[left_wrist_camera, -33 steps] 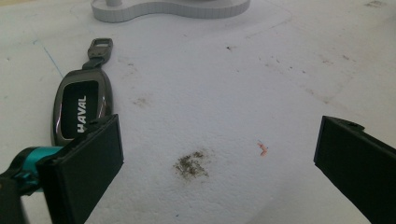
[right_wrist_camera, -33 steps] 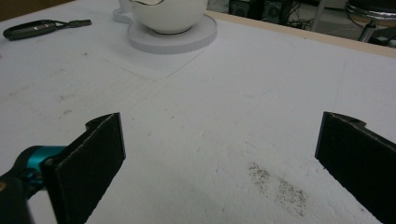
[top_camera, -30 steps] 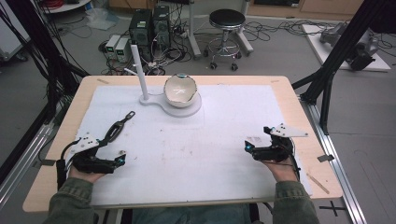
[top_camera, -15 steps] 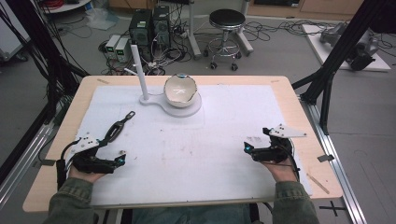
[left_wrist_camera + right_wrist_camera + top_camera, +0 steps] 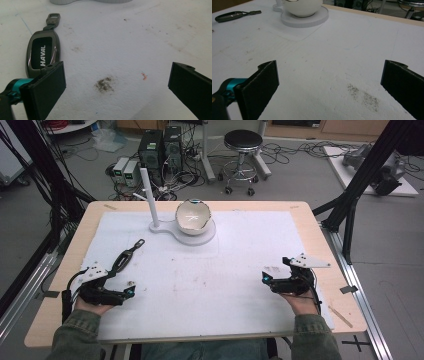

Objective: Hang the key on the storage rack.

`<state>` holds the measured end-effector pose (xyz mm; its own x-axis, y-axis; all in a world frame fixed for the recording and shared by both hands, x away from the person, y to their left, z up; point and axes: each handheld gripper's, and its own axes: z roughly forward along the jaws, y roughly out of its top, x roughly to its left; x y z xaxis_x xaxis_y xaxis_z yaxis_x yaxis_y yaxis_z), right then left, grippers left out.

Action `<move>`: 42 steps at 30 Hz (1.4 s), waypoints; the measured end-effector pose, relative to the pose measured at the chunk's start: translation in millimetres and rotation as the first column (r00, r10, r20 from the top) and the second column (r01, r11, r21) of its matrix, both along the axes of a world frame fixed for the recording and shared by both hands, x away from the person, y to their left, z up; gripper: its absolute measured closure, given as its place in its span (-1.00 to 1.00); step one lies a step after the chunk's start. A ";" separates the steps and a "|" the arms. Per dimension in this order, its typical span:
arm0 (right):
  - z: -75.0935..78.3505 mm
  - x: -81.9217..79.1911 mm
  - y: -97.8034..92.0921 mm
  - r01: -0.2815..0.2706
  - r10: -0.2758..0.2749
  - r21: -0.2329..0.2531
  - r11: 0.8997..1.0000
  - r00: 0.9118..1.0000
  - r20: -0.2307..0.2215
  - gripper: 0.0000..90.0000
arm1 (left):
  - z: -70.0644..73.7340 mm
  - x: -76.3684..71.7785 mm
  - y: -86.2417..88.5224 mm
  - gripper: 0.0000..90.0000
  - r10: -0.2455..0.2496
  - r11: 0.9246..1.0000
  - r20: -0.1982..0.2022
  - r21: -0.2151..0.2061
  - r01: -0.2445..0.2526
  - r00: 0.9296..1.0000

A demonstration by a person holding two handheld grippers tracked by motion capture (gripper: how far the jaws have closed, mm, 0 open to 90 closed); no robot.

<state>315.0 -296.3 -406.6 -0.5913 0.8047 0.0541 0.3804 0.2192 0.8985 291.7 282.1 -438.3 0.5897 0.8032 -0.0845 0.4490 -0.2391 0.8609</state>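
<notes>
A dark key fob [image 5: 125, 257] marked HAVAL [image 5: 42, 53] lies flat on the white mat, left of centre. My left gripper [image 5: 129, 292] rests on the mat just near of the fob, open with nothing between its jaws [image 5: 116, 82]; the fob lies just beyond its left jaw. A white bowl [image 5: 192, 216] sits on a round white stand [image 5: 202, 236] with an upright post [image 5: 149, 195] at the back of the mat. My right gripper [image 5: 265, 279] rests at the near right, open and empty [image 5: 329, 85], and points toward the bowl [image 5: 302, 6] and fob [image 5: 234, 15].
The white mat [image 5: 225, 255] covers most of the wooden table [image 5: 325, 250] and has dirt smudges [image 5: 105, 84]. Black frame legs [image 5: 350, 200] stand by the table's right side. A stool [image 5: 242, 150] and computer cases [image 5: 160, 145] are on the floor beyond.
My right gripper has slipped slightly toward the near edge. The left gripper, fob and bowl are where they were.
</notes>
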 end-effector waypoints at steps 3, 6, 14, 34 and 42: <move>0.1 0.6 -1.0 -0.009 0.009 0.003 1.000 1.000 -0.002 -0.99 | 2.5 3.7 3.1 -0.96 0.024 1.000 -0.003 -0.003 -0.024 1.000; 0.1 1.4 -0.8 -0.015 0.015 0.013 1.000 1.000 -0.003 -0.99 | 5.1 9.2 5.0 -0.96 0.043 0.999 -0.014 -0.008 -0.043 0.999; -2.1 3.6 3.9 -0.030 0.030 -0.001 1.000 0.999 -0.017 -0.99 | 19.6 22.2 -3.2 -0.96 0.027 1.000 -0.016 -0.013 -0.028 0.999; -2.8 3.5 5.2 -0.034 0.034 -0.014 0.999 0.999 -0.022 -0.99 | 38.6 77.0 2.3 -0.96 0.041 0.997 -0.047 0.073 -0.037 0.998; -3.4 4.4 5.3 -0.033 0.033 -0.018 0.999 0.999 -0.028 -0.99 | 33.7 100.1 4.5 -0.96 0.055 0.986 -0.103 0.162 -0.038 0.993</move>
